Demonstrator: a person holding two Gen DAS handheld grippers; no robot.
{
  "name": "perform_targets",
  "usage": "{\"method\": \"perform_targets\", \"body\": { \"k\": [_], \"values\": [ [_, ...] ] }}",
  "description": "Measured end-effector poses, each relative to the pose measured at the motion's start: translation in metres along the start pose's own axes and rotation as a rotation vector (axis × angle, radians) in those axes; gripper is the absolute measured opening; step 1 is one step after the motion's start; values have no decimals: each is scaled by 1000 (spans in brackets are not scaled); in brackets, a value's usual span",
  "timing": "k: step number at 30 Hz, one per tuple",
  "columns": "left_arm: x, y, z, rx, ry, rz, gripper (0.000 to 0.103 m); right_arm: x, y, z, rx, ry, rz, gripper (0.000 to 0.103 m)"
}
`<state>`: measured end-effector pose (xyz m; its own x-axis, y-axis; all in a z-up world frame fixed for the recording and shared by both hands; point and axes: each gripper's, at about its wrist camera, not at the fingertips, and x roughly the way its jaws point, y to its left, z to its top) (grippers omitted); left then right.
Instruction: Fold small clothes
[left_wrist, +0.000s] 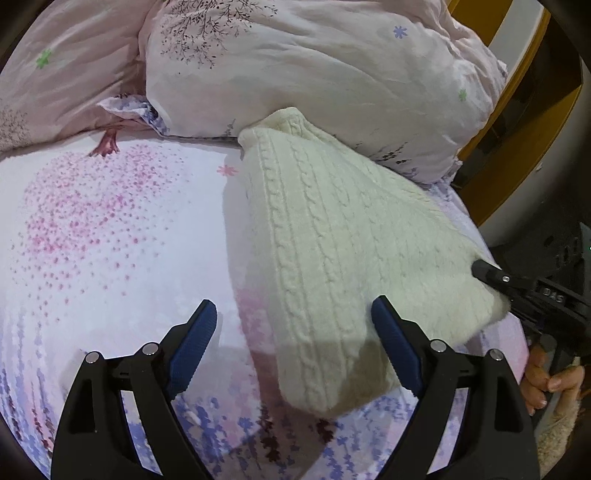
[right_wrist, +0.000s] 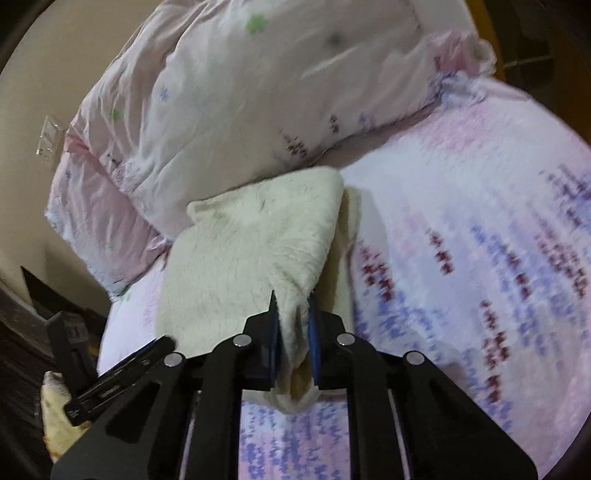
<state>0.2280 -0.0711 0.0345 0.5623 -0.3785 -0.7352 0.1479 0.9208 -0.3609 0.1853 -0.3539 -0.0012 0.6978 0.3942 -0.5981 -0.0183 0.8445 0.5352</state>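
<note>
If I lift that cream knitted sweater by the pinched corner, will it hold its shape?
Probably not: the sweater bunches between the right hand-held gripper pads, so it looks floppy. Its thick cable knit suggests some weight and a good grip.

Sheet print (right_wrist: 480, 258) smeared w/ blur; sweater corner (right_wrist: 295, 373) (betw. jaws) hidden.

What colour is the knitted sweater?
Cream, with cable-knit ridges; the sweater shows best in the left wrist view.

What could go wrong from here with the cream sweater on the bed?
The right gripper pinches only a corner of the cream sweater, so the knit could slip out when pulled. The left gripper is open over the near edge, holding nothing, so that side may drag and bunch on the floral bedsheet.
</note>
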Motion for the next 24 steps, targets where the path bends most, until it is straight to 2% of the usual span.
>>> {"method": "perform_targets", "body": {
  "k": [3, 6, 8, 10, 12, 15, 18, 24],
  "values": [
    [0, 0, 0, -7, 11, -21, 87, 13, -11, -1, 21, 45, -73, 12],
    [-2, 9, 4, -41, 26, -52, 87, 22, -19, -3, 35, 89, -66, 21],
    [-3, 20, 14, -73, 22, -67, 87, 18, -23, 4, 68, 96, -33, 49],
    [-2, 29, 23, -110, 24, -77, 87, 14, -27, 15, 96, 74, -2, 62],
    [7, 42, 39, -167, 39, -110, 87, 16, -31, 28, 118, 61, 27, 64],
    [24, 57, 62, -231, 60, -116, 87, 31, -39, 51, 160, 64, 62, 65],
    [42, 72, 84, -303, 78, -149, 87, 59, -47, 77, 200, 93, 85, 65],
    [76, 79, 109, -347, 119, -178, 84, 102, -48, 104, 196, 152, 51, 64]
  ]
}}
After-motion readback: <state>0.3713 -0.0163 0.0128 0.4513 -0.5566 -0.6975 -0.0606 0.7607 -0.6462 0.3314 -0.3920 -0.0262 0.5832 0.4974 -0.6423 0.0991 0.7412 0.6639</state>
